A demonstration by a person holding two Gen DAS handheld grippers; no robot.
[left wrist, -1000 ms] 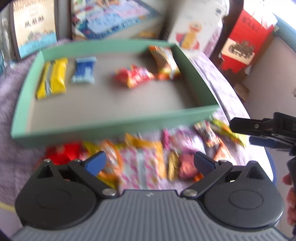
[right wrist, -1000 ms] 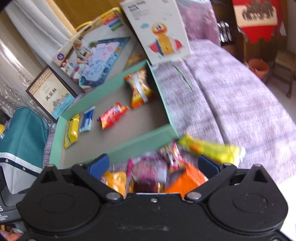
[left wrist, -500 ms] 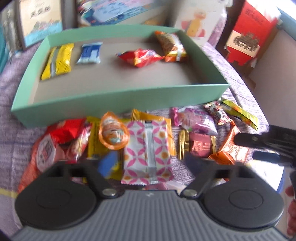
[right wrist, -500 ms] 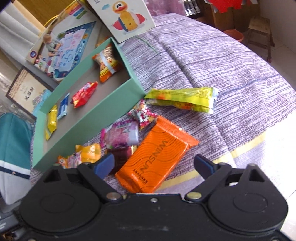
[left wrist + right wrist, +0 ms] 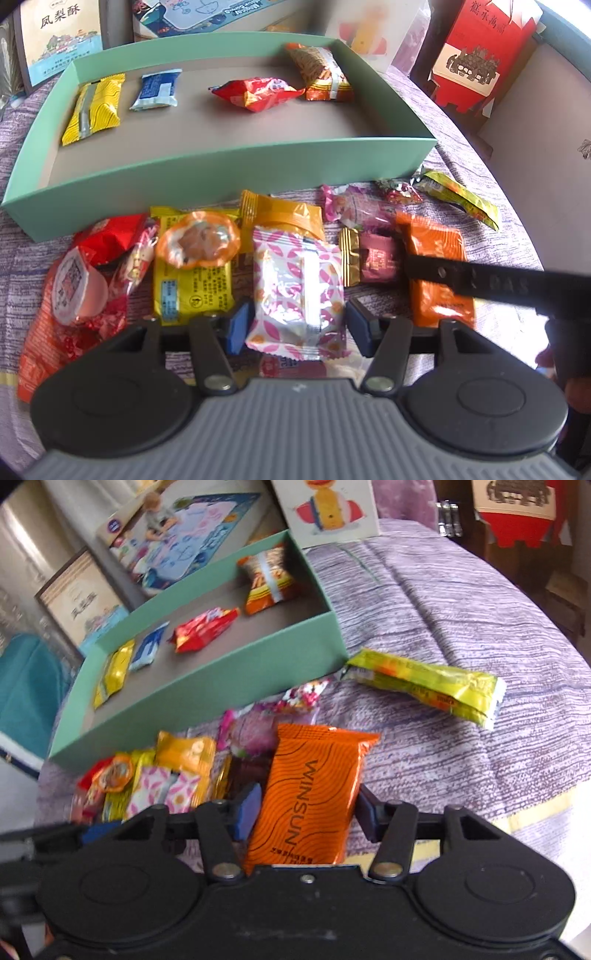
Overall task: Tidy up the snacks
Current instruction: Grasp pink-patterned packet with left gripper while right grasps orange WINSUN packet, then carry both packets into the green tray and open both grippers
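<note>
A green tray (image 5: 221, 173) holds a yellow packet (image 5: 94, 107), a blue one (image 5: 157, 90), a red one (image 5: 255, 92) and an orange-brown one (image 5: 321, 72). Loose snacks lie in a pile before it on the purple cloth. My left gripper (image 5: 297, 326) is shut on a pink-and-white packet (image 5: 295, 284), its pads against both sides. My right gripper (image 5: 306, 810) has its jaws closing on an orange packet (image 5: 314, 779), with the pads touching its edges. In the left wrist view, one right finger (image 5: 480, 278) crosses that orange packet (image 5: 436, 240).
A yellow-green bar (image 5: 424, 686) lies alone to the right of the tray (image 5: 221, 686). Picture boxes (image 5: 62, 33) stand behind the tray and a red carton (image 5: 476, 55) stands at the far right. The table edge runs along the right and near sides.
Both grippers came down onto the snack pile. Their wide-open jaws closed in, the left around the pink-and-white packet, the right around the orange packet.
</note>
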